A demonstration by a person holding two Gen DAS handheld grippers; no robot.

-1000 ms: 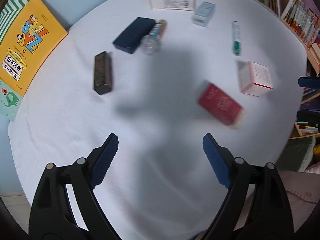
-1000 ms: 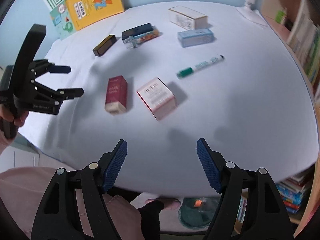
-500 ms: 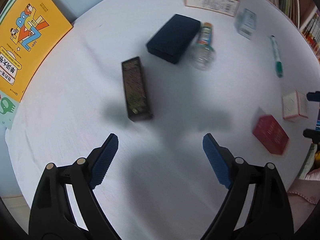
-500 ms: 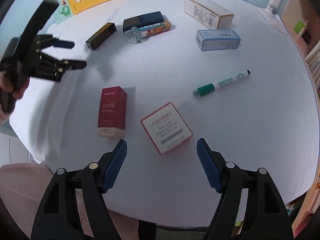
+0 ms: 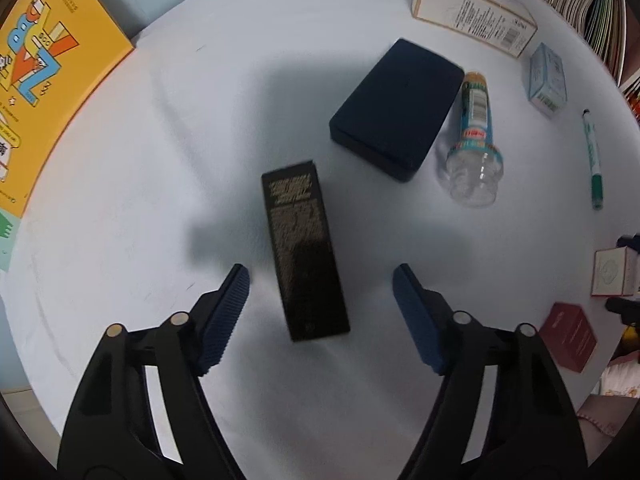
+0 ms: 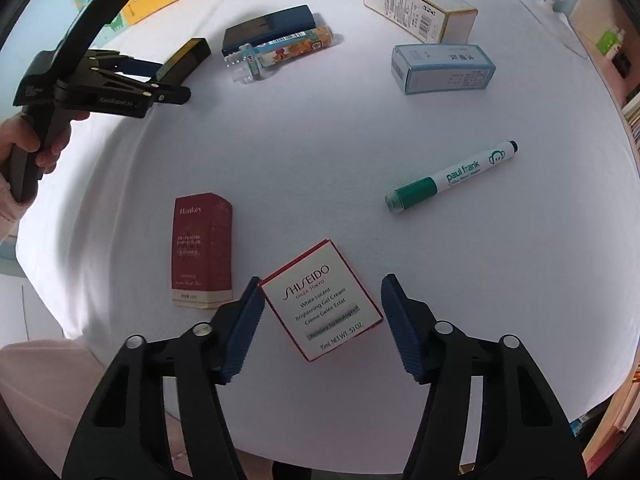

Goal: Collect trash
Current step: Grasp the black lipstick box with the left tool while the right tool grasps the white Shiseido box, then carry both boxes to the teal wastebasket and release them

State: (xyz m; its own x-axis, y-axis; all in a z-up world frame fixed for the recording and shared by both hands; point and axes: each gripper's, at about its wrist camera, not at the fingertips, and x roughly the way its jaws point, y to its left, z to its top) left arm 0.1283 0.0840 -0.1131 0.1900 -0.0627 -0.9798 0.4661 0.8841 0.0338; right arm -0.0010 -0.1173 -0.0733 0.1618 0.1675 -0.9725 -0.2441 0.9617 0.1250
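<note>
Nothing is seen to have been collected yet: every item lies loose on the white table (image 6: 280, 152), and neither claw holds anything. No bin is visible in either view.

On the left, the left claw (image 5: 320, 280) is held wide apart over the black box (image 5: 304, 252). The near end of the box lies between the two pads, closer to the left pad, and is touched by neither. Its long axis runs away from the claw, tilted slightly leftward at the far end, so it is roughly in line with the fingers. Beyond it and to the right lie a dark blue case (image 5: 396, 108) and a clear bottle (image 5: 476, 144), just beside each other.

On the right, the right claw (image 6: 320, 292) is likewise spread apart, around the white cream box (image 6: 322, 304). This box is squarish, turned diagonally between the pads, with its printed lines rising toward the right. A red box (image 6: 202, 254) lies just left of the claw, its length pointing away.

Both grasps are judged still to be closed; the remaining items are left for later.
</note>
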